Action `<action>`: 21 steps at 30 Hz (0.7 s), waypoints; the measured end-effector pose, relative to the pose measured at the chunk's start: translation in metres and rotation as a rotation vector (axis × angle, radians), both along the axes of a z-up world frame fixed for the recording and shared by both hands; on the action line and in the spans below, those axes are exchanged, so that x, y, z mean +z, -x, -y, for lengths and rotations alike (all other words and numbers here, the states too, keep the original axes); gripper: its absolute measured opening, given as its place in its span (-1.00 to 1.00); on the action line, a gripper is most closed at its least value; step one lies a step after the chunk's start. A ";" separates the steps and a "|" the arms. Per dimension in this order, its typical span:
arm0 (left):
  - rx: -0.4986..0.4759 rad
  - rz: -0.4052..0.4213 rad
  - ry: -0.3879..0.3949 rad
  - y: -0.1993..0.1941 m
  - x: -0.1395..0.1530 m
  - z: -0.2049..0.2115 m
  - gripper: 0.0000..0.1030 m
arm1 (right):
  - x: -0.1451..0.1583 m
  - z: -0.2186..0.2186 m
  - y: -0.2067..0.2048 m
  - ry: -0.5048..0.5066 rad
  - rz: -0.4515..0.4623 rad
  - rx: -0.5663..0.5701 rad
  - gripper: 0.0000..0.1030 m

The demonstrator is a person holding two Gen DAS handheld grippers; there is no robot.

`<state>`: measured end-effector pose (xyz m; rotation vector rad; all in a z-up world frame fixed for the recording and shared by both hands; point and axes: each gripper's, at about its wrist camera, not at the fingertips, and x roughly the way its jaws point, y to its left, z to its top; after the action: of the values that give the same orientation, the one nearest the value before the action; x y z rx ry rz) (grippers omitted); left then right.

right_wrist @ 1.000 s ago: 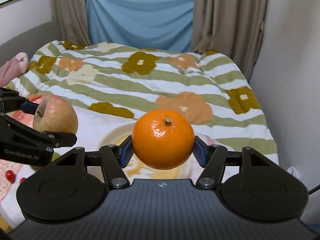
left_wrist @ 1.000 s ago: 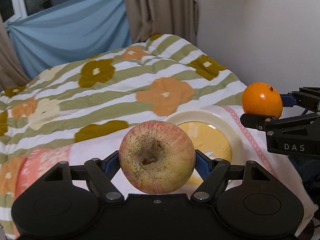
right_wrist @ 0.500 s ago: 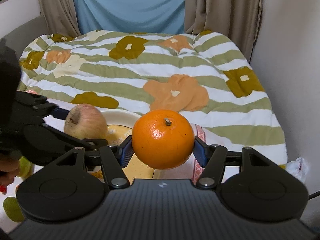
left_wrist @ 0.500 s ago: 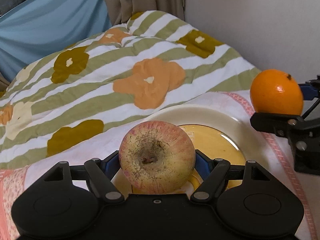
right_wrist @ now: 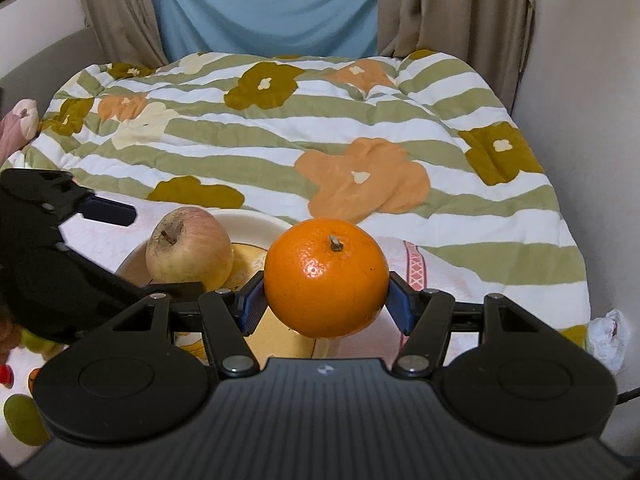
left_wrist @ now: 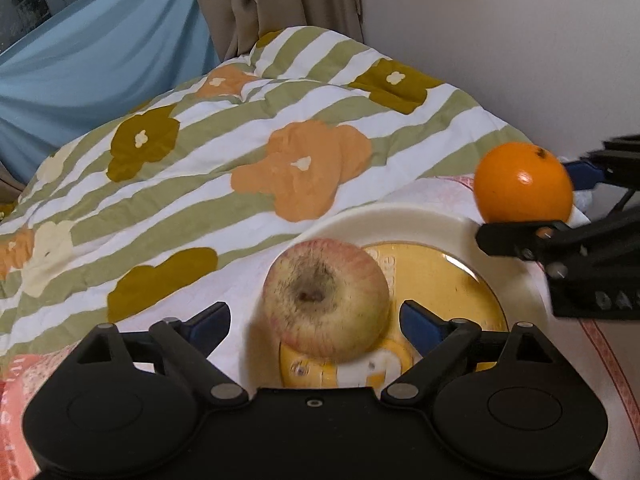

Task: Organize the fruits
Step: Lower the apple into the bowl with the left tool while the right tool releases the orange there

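1. Two grippers are showing, one in each wrist view. The left gripper (left_wrist: 316, 322), at the bottom centre of the left wrist frame, is opening its jaws; gaps are showing between both blue pads (left_wrist: 420, 322) and the apple (left_wrist: 326, 298), which is sitting between them without being pressed.
2. The apple is resting on the plate (left_wrist: 408, 222), at its near left side, with its dimpled end facing the camera. In the right wrist view it is appearing left of centre, stem tilted up and to the left.
3. The right gripper (right_wrist: 325, 304), at the bottom centre of its own frame, is clamping the orange (right_wrist: 325, 278), both blue pads pressing its sides, stem pointing up.
4. In the left wrist view the orange is hanging at the right edge of the frame, above the plate's far right rim.
5. The plate is showing a cream rim and a yellow centre, and is lying on a white and pink cloth (right_wrist: 416, 264) in the lower half of both frames.
6. Beyond the cloth, a striped floral quilt (right_wrist: 320, 128) is filling the middle of both frames.
7. Behind the quilt, a blue sheet (right_wrist: 264, 8) is hanging between beige curtains (right_wrist: 448, 12) along the top.
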<state>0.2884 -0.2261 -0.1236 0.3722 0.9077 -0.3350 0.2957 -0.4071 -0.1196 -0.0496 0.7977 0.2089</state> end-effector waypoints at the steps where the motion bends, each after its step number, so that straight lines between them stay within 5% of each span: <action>1: 0.002 -0.002 -0.003 0.004 0.001 -0.002 0.83 | -0.001 -0.002 0.000 0.003 0.000 0.010 0.49; 21: 0.096 -0.002 0.020 0.035 0.010 -0.027 0.83 | -0.041 -0.041 -0.012 0.113 0.004 0.245 0.49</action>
<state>0.2537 -0.1992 -0.1140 0.3092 0.9206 -0.2565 0.3078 -0.3661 -0.1609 -0.2545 0.7986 0.3948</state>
